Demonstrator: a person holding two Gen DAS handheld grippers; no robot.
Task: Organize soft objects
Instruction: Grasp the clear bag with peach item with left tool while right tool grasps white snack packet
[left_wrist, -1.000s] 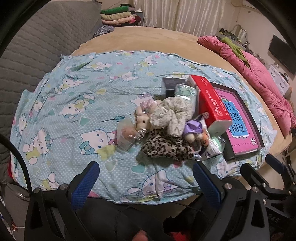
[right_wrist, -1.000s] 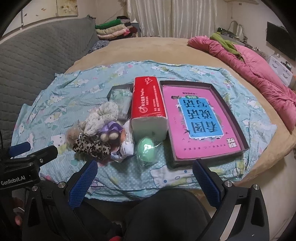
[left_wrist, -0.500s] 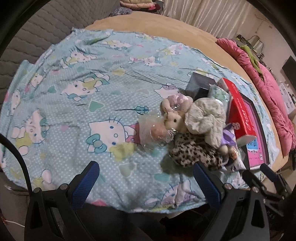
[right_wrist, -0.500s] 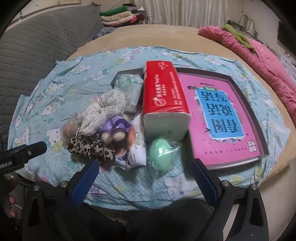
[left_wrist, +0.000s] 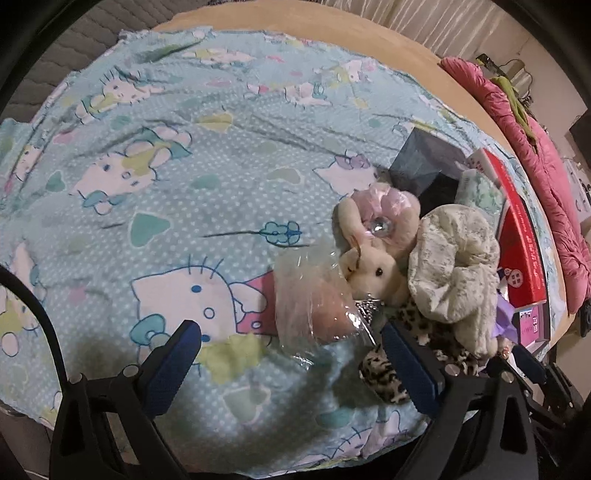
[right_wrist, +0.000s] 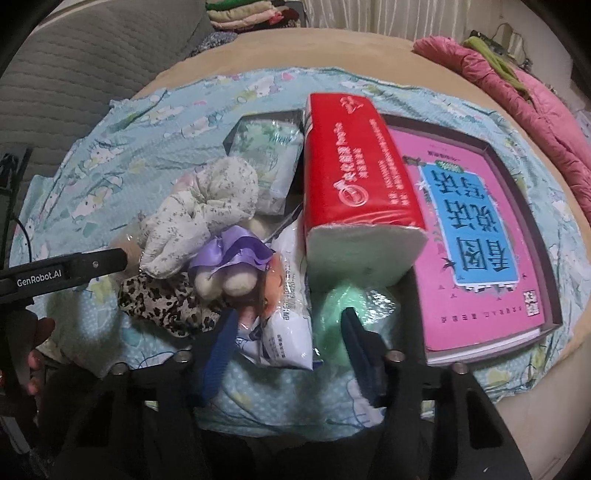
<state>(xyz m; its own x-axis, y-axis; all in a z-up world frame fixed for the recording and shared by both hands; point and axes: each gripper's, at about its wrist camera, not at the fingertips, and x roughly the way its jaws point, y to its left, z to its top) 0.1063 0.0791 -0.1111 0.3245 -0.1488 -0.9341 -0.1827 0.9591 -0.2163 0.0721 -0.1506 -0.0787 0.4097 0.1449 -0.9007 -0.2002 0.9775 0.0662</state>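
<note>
From the left wrist, the left tongs stood wide open and empty, a wrapped pink puff lying between the tips; it looked light and slippery, best pinched across its middle.

From the right wrist, the right tongs, just narrowed, straddled a white packet without clearly gripping it.

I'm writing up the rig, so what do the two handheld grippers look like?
Both are matte black frames with silver bolts and blue ribbed finger pads: left gripper, right gripper. The left one's side carries white GenRobot.AI lettering, and a black cable curves beside it.
</note>
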